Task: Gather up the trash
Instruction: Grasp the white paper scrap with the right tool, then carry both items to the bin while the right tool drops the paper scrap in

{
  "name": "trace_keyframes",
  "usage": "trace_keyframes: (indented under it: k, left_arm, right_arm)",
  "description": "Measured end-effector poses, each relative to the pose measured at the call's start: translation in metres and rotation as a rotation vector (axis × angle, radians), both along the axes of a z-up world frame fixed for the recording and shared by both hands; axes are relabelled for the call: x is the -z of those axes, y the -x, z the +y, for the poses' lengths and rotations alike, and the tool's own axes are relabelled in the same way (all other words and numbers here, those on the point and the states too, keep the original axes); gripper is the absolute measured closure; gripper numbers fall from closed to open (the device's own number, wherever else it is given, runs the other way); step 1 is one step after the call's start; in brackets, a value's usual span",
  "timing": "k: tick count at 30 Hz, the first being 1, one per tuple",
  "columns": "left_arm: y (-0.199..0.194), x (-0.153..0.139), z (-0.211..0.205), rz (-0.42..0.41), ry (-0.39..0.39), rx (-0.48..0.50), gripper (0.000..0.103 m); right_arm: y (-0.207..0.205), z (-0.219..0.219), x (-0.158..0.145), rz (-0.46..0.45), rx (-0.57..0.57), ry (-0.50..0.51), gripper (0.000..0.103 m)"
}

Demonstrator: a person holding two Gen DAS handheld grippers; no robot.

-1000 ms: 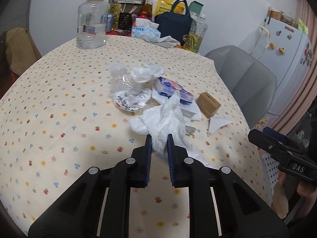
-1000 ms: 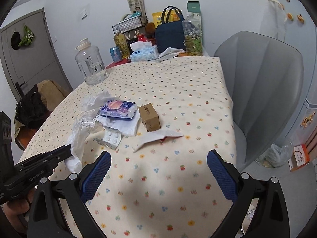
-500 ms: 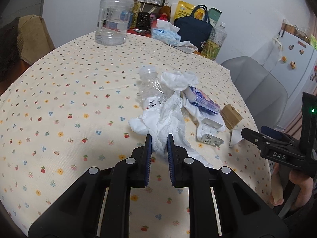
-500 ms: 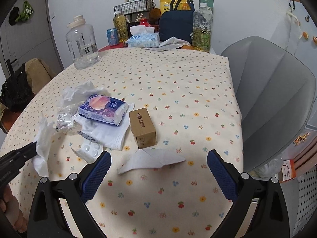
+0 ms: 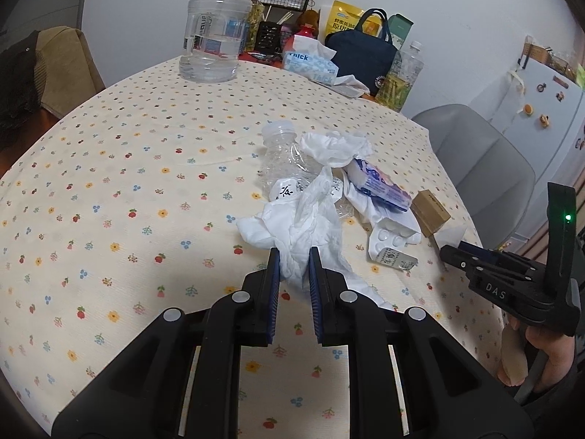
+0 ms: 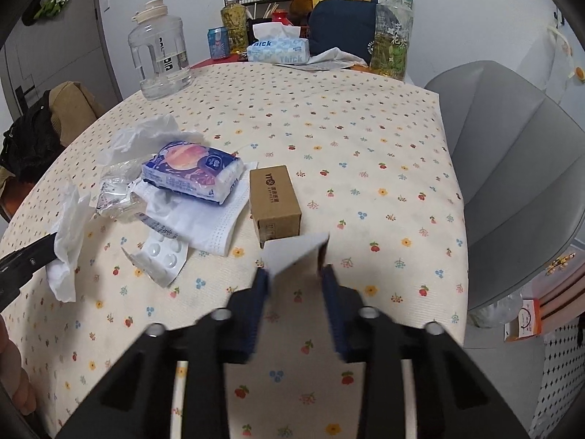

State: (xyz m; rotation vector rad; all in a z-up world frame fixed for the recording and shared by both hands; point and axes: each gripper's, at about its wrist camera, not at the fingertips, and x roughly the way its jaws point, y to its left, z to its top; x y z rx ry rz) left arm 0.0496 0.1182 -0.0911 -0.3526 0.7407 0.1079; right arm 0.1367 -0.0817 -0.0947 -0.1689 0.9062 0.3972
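My left gripper (image 5: 294,256) is shut on a crumpled white tissue (image 5: 303,219), held just above the flowered tablecloth (image 5: 109,183). Beyond it lie a crushed clear bottle (image 5: 281,168) and another tissue wad (image 5: 336,146). In the right wrist view my right gripper (image 6: 294,270) has its jaws closing on a white paper scrap (image 6: 292,252). The scrap stands buckled between the pads. Just beyond it sits a small cardboard box (image 6: 274,201). To its left lie a face mask (image 6: 204,223), a blister pack (image 6: 162,256) and a tissue pack (image 6: 193,170).
At the table's far end stand a big water jug (image 6: 161,55), a tissue box (image 6: 278,49), a navy bag (image 6: 342,25) and drink bottles (image 6: 391,36). A grey chair (image 6: 512,168) is beside the table's right edge. A person's hand (image 5: 519,362) holds the right gripper.
The right jaws went from wide open to nearly together around the paper scrap, which now stands bent upward. The right gripper moved in toward it. The left gripper kept hold of the tissue.
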Motion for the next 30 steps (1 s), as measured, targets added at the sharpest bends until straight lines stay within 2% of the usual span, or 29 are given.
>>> trace_keyframes:
  k: [5,15,18,30]
  left_arm:
    - [0.003,-0.006,-0.003,-0.016,-0.006,0.006,0.087]
    - [0.006,-0.022,-0.024,-0.055,-0.016,0.049,0.087]
    - [0.006,-0.026,-0.033,-0.064,-0.021,0.068,0.087]
    - [-0.006,-0.033,-0.079,-0.078,-0.042,0.164,0.087]
  right_arm:
    - [0.02,0.0,-0.006,-0.025,-0.04,-0.017,0.085]
    - [0.047,-0.014,-0.024,-0.054,-0.033,-0.087,0.088]
    - [0.051,-0.02,-0.026,-0.056,-0.031,-0.098,0.099]
    - [0.072,-0.048,-0.03,-0.069,0.006,-0.163,0.1]
